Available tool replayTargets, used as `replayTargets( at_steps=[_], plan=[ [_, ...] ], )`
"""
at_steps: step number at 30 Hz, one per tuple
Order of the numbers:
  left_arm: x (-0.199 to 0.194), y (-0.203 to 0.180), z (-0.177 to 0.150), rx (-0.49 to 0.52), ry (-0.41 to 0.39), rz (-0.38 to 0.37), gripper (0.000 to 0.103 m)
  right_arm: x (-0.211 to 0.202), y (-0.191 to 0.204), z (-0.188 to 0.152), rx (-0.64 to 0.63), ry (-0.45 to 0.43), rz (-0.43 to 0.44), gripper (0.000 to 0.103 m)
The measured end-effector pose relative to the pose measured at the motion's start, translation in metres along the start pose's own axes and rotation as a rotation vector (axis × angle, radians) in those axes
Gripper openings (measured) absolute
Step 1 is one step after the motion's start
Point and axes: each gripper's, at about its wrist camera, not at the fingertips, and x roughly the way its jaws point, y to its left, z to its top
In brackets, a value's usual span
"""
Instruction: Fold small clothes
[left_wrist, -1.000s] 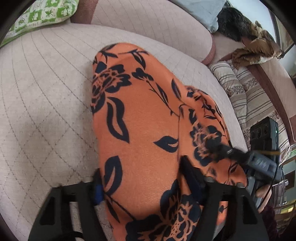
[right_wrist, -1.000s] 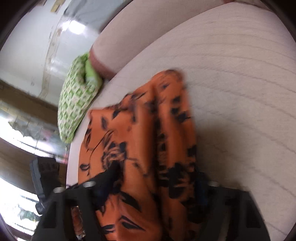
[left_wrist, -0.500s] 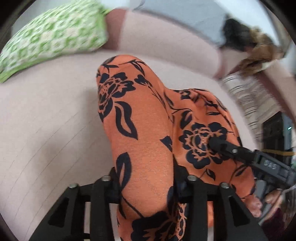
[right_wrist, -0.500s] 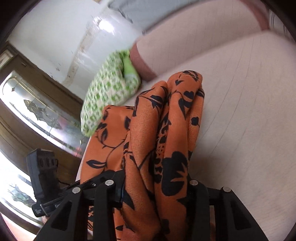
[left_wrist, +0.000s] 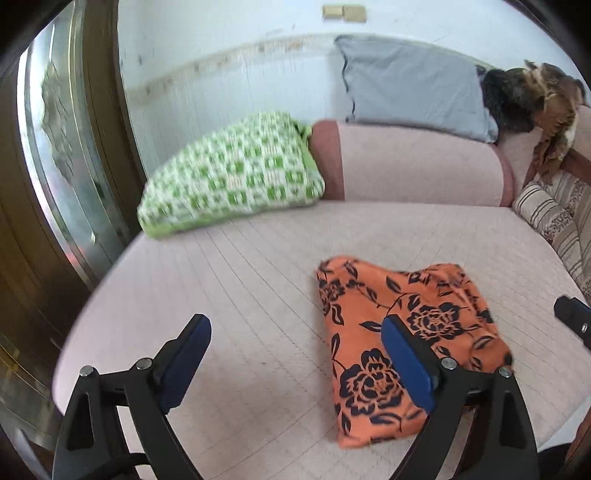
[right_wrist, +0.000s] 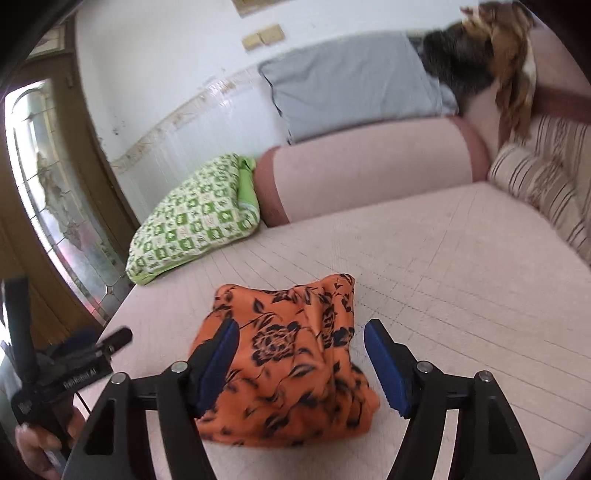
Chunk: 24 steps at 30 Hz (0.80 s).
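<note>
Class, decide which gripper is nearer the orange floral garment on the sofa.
Probably right. The right gripper hangs open directly before the orange floral garment, which fills its gap. The left gripper is open, offset to the garment's left.

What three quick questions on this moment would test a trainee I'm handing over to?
1. True or false: the left gripper is shut on the orange floral garment.
2. Which lies nearest the green patterned pillow: (a) the grey cushion, (b) the pink bolster, (c) the striped cushion?
3. Fill in: the garment rests folded on the ____ sofa seat.

Key
1. False: both the left and the right gripper have their fingers open, and the garment lies free.
2. b: the pillow's end meets the bolster's end.
3. pink
</note>
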Motion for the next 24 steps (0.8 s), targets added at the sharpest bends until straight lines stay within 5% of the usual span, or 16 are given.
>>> replayTargets(
  at_steps=[13, 24],
  plan=[
    [-0.116, 0.03, 0.01, -0.047, -0.162, 0.058, 0.094, -0.068, 0.059, 0.005, -0.111, -0.083, 0.062, 0.073],
    [-0.126, 0.046, 0.012, -0.09, -0.211, 0.039, 0.099, -0.061, 0.072, 0.0, -0.122, -0.056, 0.093, 0.073]
  ],
)
